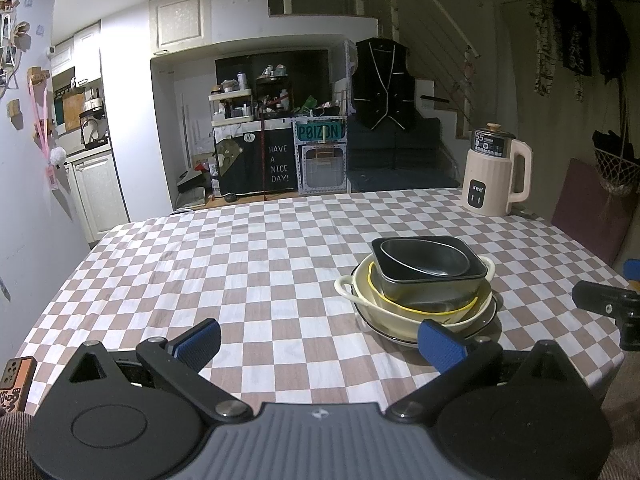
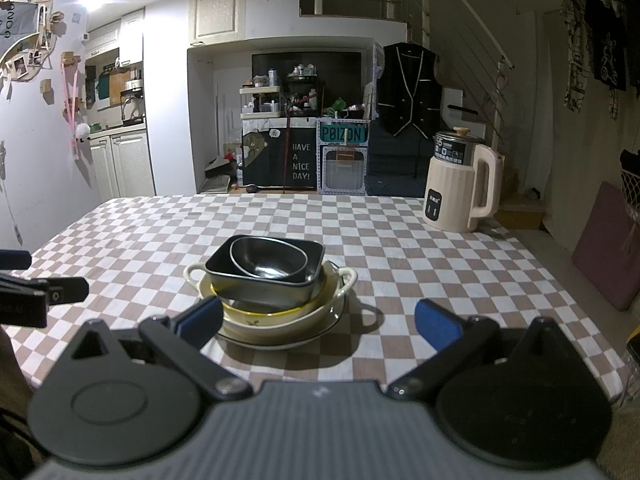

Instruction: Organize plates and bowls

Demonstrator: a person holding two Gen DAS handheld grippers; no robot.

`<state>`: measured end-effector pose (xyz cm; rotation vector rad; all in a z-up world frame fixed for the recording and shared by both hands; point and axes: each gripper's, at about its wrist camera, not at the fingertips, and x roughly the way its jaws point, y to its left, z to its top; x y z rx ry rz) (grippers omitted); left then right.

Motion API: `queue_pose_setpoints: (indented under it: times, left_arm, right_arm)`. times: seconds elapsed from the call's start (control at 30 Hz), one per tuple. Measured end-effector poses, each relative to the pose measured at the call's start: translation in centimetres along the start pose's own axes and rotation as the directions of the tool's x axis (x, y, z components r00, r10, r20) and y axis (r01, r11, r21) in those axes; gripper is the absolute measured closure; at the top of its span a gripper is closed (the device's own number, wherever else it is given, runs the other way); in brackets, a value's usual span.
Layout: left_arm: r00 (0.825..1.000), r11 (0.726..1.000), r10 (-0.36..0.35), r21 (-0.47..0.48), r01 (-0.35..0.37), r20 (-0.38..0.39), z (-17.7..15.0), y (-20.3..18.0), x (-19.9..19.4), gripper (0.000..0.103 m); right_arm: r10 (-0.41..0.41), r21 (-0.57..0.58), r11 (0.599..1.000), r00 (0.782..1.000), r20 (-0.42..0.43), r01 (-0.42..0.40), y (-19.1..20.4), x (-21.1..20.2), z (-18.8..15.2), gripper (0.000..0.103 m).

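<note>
Left wrist only: phone (image 1: 16,384) beside spread left tongs (image 1: 320,344).

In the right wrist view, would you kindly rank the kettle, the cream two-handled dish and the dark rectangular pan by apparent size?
1. cream two-handled dish, widest
2. dark rectangular pan
3. kettle, though it stands farther away, so its true rank is unsure

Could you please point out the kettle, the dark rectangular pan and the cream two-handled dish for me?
kettle (image 2: 452,192), right wrist view, ribbed cream body.
dark rectangular pan (image 2: 256,291), right wrist view, near side wall.
cream two-handled dish (image 1: 345,285), left wrist view, left handle.
</note>
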<state>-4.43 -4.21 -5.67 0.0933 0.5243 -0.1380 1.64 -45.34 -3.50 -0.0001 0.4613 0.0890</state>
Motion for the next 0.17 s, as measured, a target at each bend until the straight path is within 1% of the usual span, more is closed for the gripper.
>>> queue_pose_setpoints:
  times: [0.17]
  left_arm:
    - [1.0,1.0,0.002,-0.001,-0.002,-0.004,-0.12,0.2,0.03,0.0]
  right_arm:
    - [0.001,-0.001,1.0,1.0,0.0,-0.001,-0.1,0.09,0.1,0.0]
